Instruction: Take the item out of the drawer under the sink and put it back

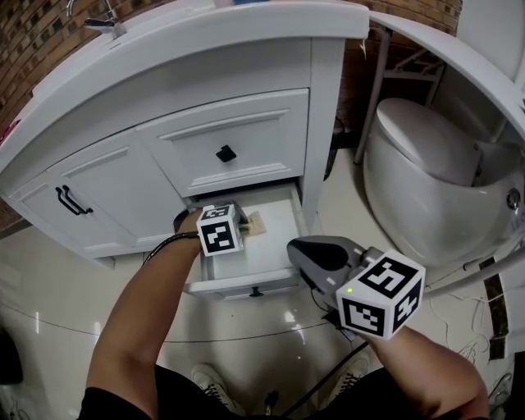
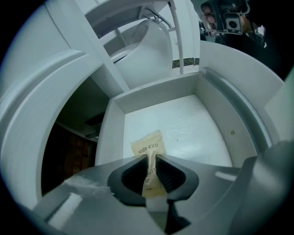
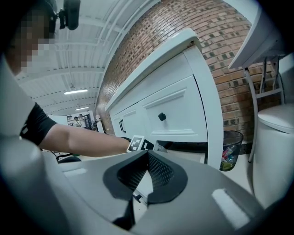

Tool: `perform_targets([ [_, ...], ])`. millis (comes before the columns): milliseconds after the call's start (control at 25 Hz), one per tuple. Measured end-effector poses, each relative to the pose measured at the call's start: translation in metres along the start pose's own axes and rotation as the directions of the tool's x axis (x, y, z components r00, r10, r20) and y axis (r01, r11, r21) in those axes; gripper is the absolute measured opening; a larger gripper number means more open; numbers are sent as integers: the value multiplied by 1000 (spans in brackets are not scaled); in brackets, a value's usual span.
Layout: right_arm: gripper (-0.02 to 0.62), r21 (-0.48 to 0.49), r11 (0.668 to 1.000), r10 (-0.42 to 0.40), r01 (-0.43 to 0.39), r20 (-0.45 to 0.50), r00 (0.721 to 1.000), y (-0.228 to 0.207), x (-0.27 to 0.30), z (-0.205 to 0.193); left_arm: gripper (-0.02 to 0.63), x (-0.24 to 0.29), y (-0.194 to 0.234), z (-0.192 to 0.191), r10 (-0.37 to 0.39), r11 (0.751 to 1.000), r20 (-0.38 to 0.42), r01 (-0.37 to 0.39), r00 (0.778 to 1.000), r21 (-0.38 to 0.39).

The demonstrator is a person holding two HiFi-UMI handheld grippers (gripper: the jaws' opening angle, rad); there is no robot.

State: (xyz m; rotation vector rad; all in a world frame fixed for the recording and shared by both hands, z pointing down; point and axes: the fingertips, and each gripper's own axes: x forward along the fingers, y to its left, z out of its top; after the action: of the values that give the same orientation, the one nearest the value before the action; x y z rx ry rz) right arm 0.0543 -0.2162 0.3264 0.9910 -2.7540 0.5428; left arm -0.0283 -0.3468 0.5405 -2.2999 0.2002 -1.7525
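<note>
Left claw [image 2: 151, 158] pinches the tan sachet [image 2: 148, 146] by its edge, low centre of frame over the open drawer [image 2: 156, 94], so a twist could slip it loose, while right claw [image 3: 147, 153] sits pressed together, empty.

Two tools, the left hand-held gripper [image 2: 151, 158] and the right hand-held gripper [image 3: 146, 155]; one paper sachet [image 2: 148, 146]; two drawers, one open drawer [image 1: 283, 234] and one closed drawer [image 1: 246, 131]; one black knob [image 1: 225, 152]; one toilet [image 1: 426, 172]; one waste bin [image 3: 229, 149]; one tap [image 1: 102, 23].
</note>
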Motion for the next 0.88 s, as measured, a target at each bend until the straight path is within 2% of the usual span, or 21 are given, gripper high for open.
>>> perform_targets([
  [240,8,-5,1000,-7,7,6,1000,-1,-4,3,11,-5,2,0,8,1000,-1,-8,1000,-25],
  [440,8,-17,1000,-16,16,16,1000,0,-7,4,9,-11,0,-3,38,999,-25,-38,999,1],
  [560,8,-23,1000,-18,18,13,1000,3,-8,4,9,-29,3,0,77,997,5,-77,997,-29],
  [640,8,-21,1000,-15,15,14,1000,6,-11,5,9,-50,5,8,117,991,54,-114,992,-64],
  [760,8,-23,1000,-19,19,29,999,11,-18,9,9,-91,6,25,201,975,160,-181,966,-132],
  [880,8,-36,999,-28,30,50,998,15,-19,14,9,-142,1,38,297,943,281,-234,913,-235],
])
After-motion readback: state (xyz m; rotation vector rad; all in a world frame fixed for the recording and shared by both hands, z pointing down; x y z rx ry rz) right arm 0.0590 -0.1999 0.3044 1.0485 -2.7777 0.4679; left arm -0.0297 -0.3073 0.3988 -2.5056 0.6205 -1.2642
